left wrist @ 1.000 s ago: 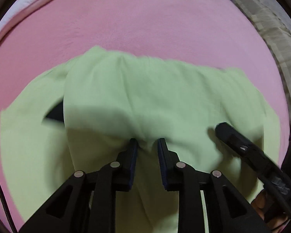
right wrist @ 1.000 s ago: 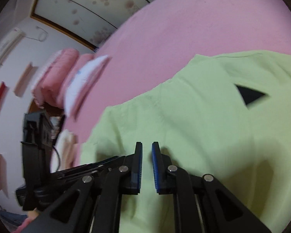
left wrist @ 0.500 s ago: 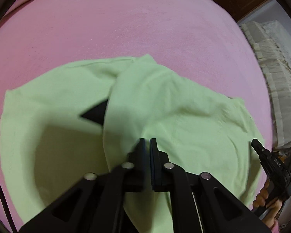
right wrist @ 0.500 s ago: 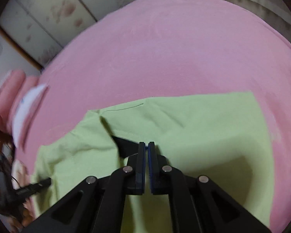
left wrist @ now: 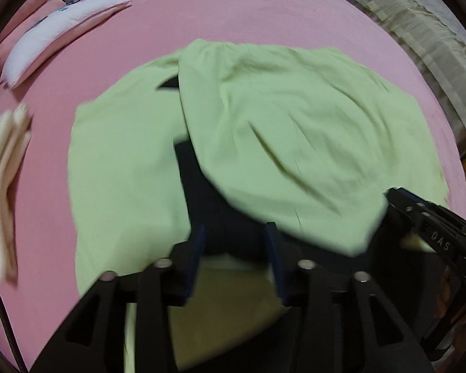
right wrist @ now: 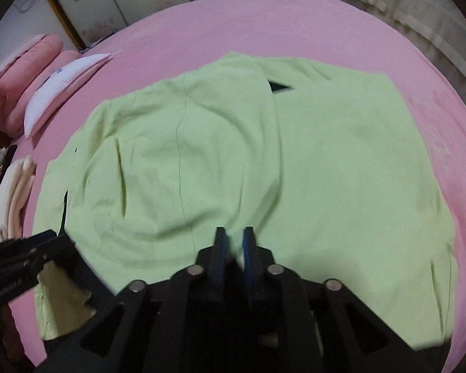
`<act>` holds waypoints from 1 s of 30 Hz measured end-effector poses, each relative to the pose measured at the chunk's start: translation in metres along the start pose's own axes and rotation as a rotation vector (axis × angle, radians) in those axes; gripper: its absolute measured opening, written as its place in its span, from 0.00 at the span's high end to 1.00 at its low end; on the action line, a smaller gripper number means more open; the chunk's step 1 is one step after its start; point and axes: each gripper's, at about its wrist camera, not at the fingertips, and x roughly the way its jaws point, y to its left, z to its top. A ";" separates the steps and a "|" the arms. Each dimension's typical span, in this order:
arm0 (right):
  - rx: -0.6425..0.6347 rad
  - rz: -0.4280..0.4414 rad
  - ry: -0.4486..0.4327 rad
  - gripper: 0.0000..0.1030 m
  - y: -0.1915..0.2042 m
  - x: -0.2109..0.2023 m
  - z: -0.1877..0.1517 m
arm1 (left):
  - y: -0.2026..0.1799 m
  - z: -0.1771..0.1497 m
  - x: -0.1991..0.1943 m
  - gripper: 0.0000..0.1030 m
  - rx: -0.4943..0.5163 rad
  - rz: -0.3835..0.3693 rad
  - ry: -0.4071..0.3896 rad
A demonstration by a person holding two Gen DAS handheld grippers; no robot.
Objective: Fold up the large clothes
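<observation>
The light green garment (left wrist: 295, 130) lies spread on the pink bed (left wrist: 264, 9), directly under and ahead of both tools. One half is folded over the other, so a loose edge runs down the middle of the cloth, and a small dark triangle (right wrist: 279, 87) of the inner side shows at the far end of this edge.

The left tool (left wrist: 234, 233) points steeply down at the near part of the garment. Its jaws are opening, now quite apart, and between them I see only a dark inner part of the cloth, not pressed by the pads. The right tool (right wrist: 233, 236) hangs over the near middle of the garment. Its jaws are also opening, with a narrow gap, and the green cloth shows through this gap; the pads seem not to press on it.

To the left of both tools, a folded cream cloth (left wrist: 3, 186) lies on the bed. Farther ahead on the left lie a white pillow (right wrist: 62, 90) and a pink pillow (right wrist: 25, 74).
</observation>
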 end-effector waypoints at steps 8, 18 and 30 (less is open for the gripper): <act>-0.012 0.025 0.090 0.52 0.026 -0.033 -0.091 | -0.029 -0.104 -0.022 0.38 -0.084 0.058 0.124; -0.063 0.044 0.062 0.35 0.021 -0.131 -0.159 | -0.073 -0.171 -0.105 0.22 -0.132 0.111 0.046; -0.011 0.084 -0.016 0.26 0.007 -0.219 -0.206 | -0.069 -0.234 -0.188 0.20 -0.253 0.060 -0.041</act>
